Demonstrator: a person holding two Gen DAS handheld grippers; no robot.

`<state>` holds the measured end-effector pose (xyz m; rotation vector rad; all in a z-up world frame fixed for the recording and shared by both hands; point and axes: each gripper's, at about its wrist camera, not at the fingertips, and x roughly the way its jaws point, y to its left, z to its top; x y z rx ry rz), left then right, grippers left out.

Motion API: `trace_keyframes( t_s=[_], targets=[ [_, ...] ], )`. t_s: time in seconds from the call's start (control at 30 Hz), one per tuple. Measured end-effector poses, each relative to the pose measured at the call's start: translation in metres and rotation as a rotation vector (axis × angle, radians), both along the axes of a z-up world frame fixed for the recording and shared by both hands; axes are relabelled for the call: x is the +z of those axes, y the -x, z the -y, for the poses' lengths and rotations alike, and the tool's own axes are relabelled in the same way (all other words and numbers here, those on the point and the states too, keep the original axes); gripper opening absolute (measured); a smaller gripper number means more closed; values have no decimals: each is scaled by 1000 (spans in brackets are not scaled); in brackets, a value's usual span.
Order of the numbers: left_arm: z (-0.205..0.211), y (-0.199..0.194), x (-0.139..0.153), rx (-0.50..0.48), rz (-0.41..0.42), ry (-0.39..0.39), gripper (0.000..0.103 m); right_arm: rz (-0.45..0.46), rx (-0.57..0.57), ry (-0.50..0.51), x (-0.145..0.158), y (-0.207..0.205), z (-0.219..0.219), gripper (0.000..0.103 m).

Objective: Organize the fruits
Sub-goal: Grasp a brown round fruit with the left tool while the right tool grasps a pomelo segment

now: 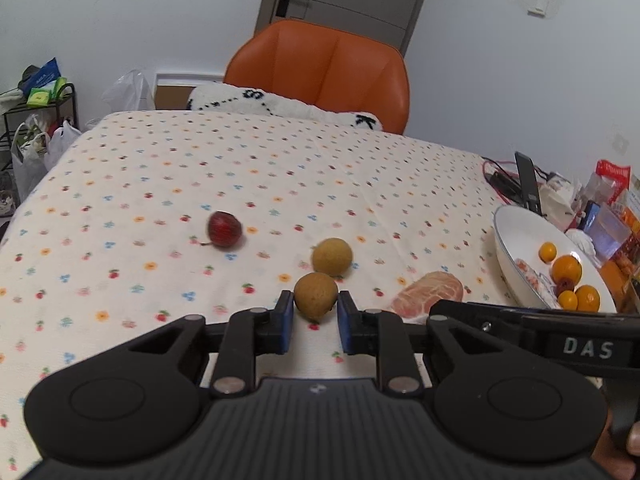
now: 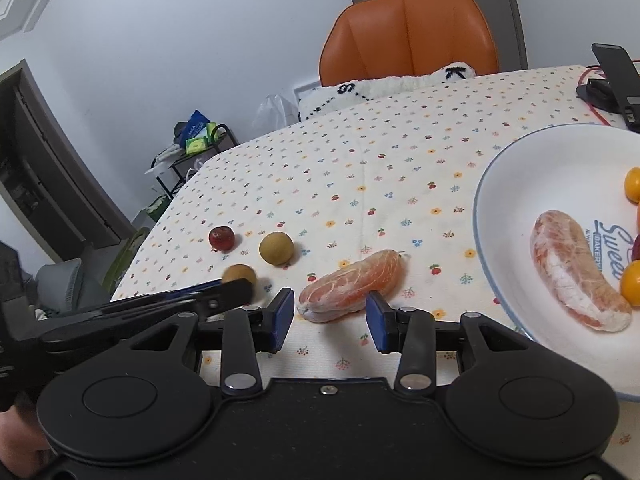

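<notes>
White porcelain with a thin blue rim, the plate [image 2: 516, 184] sits just right of the right gripper [image 2: 330, 312] and carries a peeled pomelo segment [image 2: 576, 276] beside small orange fruits [image 2: 633, 184], over printed bakery lettering. That gripper's blue pads stand wide apart on either side of the near end of a second peeled segment [image 2: 352, 286] on the flowered tablecloth [image 2: 360, 152]; whether they touch it is unclear. To its left, the left gripper [image 1: 316, 310] brackets a tan round fruit [image 1: 316, 295] with its pads narrowly spaced, close to the skin but not clearly pressing. Just beyond lies another tan fruit [image 1: 332, 256], and farther left a dark red one [image 1: 224, 229].
</notes>
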<state>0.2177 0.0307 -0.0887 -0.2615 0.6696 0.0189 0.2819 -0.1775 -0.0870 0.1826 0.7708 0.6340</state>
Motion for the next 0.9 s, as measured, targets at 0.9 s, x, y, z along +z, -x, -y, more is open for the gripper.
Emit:
trace_keyframes(
  t_s=[0.9],
  targets=[
    [-22, 15, 11, 53, 31, 3, 21, 84, -18, 96, -7, -12, -37, 57]
  ],
)
